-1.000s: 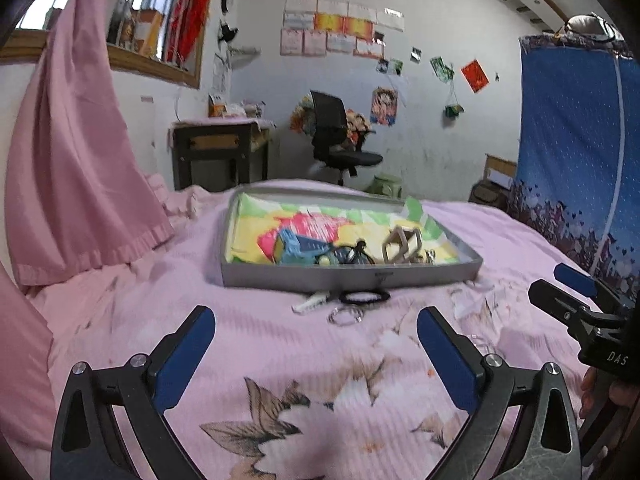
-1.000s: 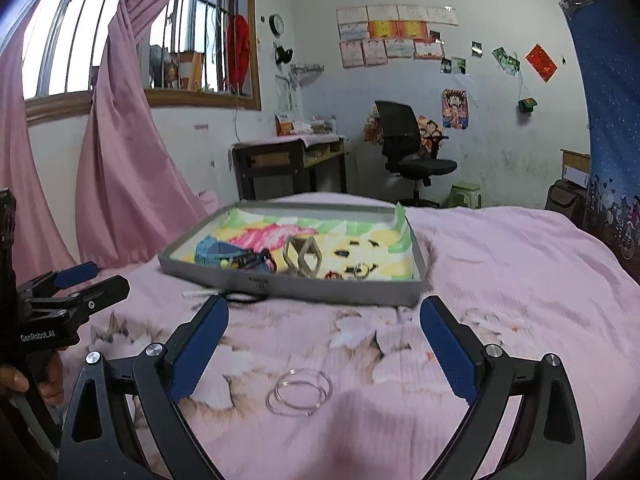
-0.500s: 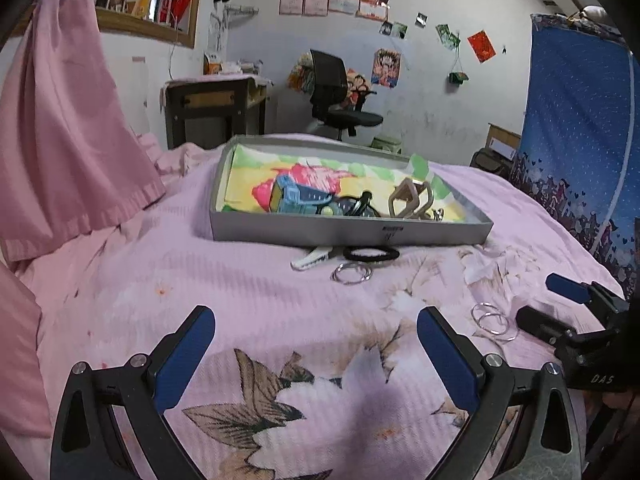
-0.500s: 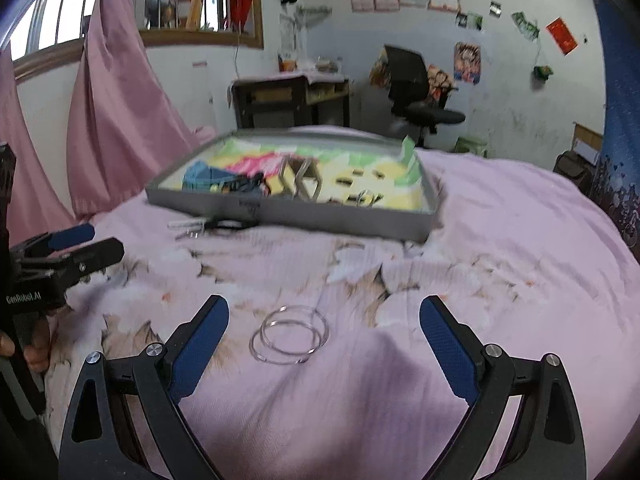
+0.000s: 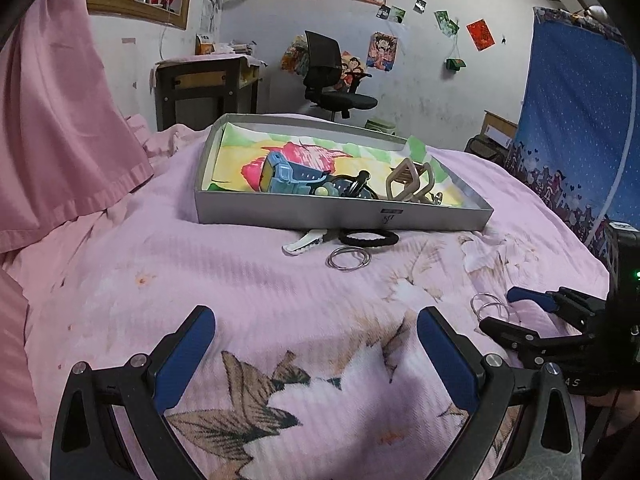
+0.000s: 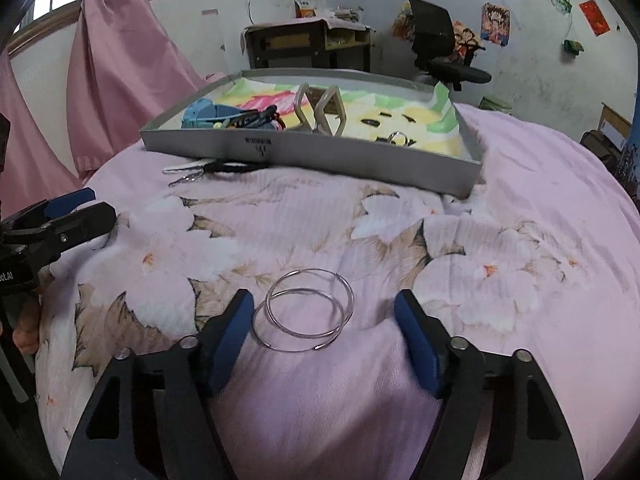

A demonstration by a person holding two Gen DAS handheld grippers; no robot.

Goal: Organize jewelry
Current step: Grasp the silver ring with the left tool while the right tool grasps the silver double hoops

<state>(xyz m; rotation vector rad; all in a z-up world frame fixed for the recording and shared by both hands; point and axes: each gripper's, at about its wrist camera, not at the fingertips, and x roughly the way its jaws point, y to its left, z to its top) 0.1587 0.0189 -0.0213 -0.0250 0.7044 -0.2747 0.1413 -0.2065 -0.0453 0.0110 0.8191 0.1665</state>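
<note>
Bedspread (image 6: 500, 208): pink, floral print, soft and giving; anything pressed against it sinks, so thin items offer little edge to catch.

Tray (image 6: 304, 152): grey, shallow, rigid walls, lined with bright printed paper; sits on the bed beyond both grippers. Holds a blue watch (image 5: 288, 178), a beige geometric claw clip (image 6: 320, 110), a small ring (image 6: 397, 138) and dark small pieces I cannot identify at this size.

Left gripper (image 5: 316, 344): jaws spread wide, nothing between them, above bare bedspread.

Right gripper (image 6: 324, 320): jaws closing, low over the bedspread; the 2 hoops lie between the blue pads, the left pad just beside the lower hoop's rim, the right pad apart from both. No squeeze is visible yet.

Black hair tie (image 5: 369, 237): soft, elastic, lying just in front of the tray wall.

White hair clip (image 5: 303, 243): stiff, toothed, beside the hair tie.

Second pair of wire rings (image 5: 349, 259): on the bedspread near the hair tie.

Pair of thin silver hoops (image 6: 308, 308): the item in hand. 2 overlapping wire circles, flat on the bedspread. Likely very light, springy, smooth and slippery; probably easy to bend if pinched hard across the diameter. Best hold: where the 2 wires overlap, so both lift together, pads closing gently across the wire and dipping slightly into the fabric to get under it. Risk: 1 hoop slides free.
</note>
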